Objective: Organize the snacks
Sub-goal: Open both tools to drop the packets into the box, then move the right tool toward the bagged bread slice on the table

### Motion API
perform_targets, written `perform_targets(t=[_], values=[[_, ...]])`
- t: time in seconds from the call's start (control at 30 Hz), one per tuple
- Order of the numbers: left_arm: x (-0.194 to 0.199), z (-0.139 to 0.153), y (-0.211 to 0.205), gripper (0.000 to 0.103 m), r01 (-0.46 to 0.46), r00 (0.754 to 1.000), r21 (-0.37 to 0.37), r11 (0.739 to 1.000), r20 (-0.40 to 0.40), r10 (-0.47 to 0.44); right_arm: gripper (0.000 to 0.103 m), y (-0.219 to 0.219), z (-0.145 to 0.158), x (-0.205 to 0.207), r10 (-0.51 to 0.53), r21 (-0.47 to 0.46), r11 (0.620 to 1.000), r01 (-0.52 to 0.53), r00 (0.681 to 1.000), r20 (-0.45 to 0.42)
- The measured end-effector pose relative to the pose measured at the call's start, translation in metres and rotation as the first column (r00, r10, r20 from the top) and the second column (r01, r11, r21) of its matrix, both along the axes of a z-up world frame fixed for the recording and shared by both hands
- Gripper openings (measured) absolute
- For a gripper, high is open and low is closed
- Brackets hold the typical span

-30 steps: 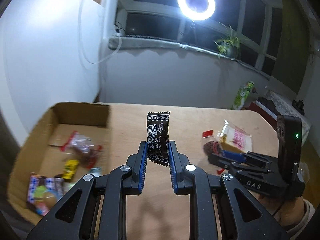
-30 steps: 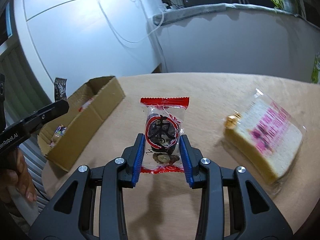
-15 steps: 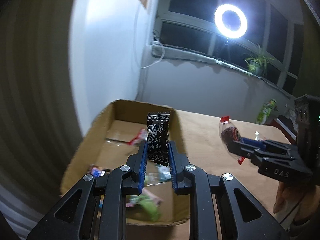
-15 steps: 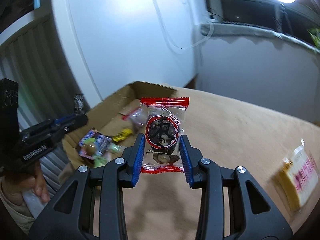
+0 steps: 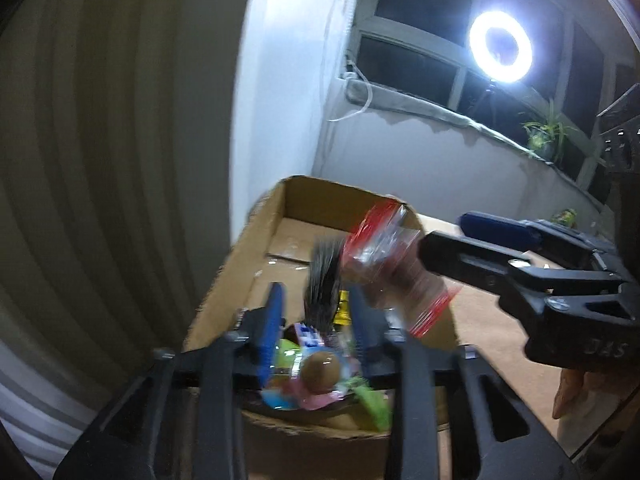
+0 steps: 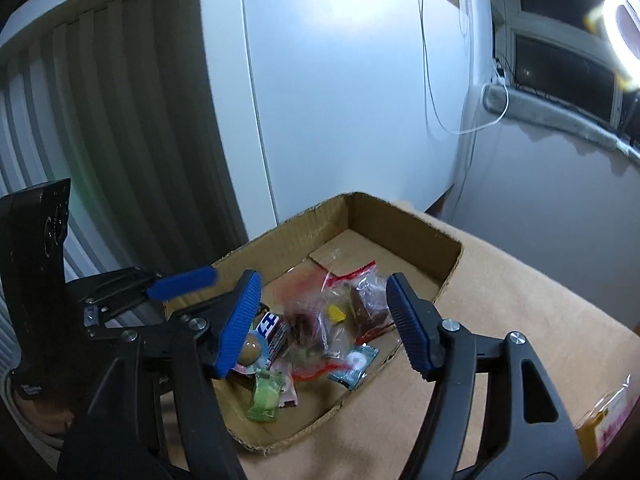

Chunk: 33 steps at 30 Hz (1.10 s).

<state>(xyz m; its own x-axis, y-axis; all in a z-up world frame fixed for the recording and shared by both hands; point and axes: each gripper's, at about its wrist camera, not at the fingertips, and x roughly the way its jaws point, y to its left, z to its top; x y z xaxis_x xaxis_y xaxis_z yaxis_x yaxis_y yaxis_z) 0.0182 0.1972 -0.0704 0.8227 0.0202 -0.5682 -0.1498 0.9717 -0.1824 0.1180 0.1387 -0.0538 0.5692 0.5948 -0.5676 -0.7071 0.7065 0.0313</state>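
Snacks (image 6: pixel 320 332) lie heaped in the cardboard box (image 6: pixel 404 216) at frame centre, below both tongs. Left tongs (image 5: pixel 318 314) are opening, a blurred black packet (image 5: pixel 322 280) loose between them; right tongs (image 6: pixel 320 320) are opening too, nothing pinched.

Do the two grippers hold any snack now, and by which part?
Nothing is held. Both jaws are opening; the black packet and red-edged packet drop, blurred, toward the cardboard box.

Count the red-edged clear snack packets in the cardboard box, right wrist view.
2. One red-edged packet lies near the box's right wall. A blurred second packet shows just left of it, over the pile. Others may be hidden underneath.
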Motion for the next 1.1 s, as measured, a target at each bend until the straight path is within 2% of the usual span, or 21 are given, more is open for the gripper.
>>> perform_targets(t=[0.03, 0.07, 0.3, 0.7, 1.1], values=[[-0.004, 0.000, 0.002, 0.060, -0.013, 1.000, -0.001, 1.000, 0.009, 0.013, 0.068, -0.001, 0.000, 0.001, -0.003, 0.002, 1.000, 0.003, 1.000, 0.000], [-0.007, 0.000, 0.004, 0.064, -0.023, 1.000, -0.001, 1.000, 0.016, 0.023, 0.068, -0.005, -0.002, 0.000, -0.011, 0.008, 1.000, 0.011, 1.000, -0.004], [-0.012, 0.001, 0.012, 0.071, -0.063, 0.998, -0.019, 0.998, 0.024, 0.064, 0.068, -0.021, -0.014, -0.005, -0.037, 0.011, 0.999, 0.038, 0.998, -0.044], [-0.019, 0.012, 0.000, 0.075, -0.037, 0.999, -0.019, 0.999, 0.036, 0.038, 0.068, -0.036, -0.011, -0.020, -0.050, 0.036, 0.998, 0.051, 0.998, -0.038], [-0.014, 0.022, -0.035, 0.075, 0.035, 0.999, 0.021, 0.999, 0.029, -0.035, 0.068, -0.091, -0.019, -0.022, -0.138, 0.076, 0.987, 0.144, 0.988, -0.072]])
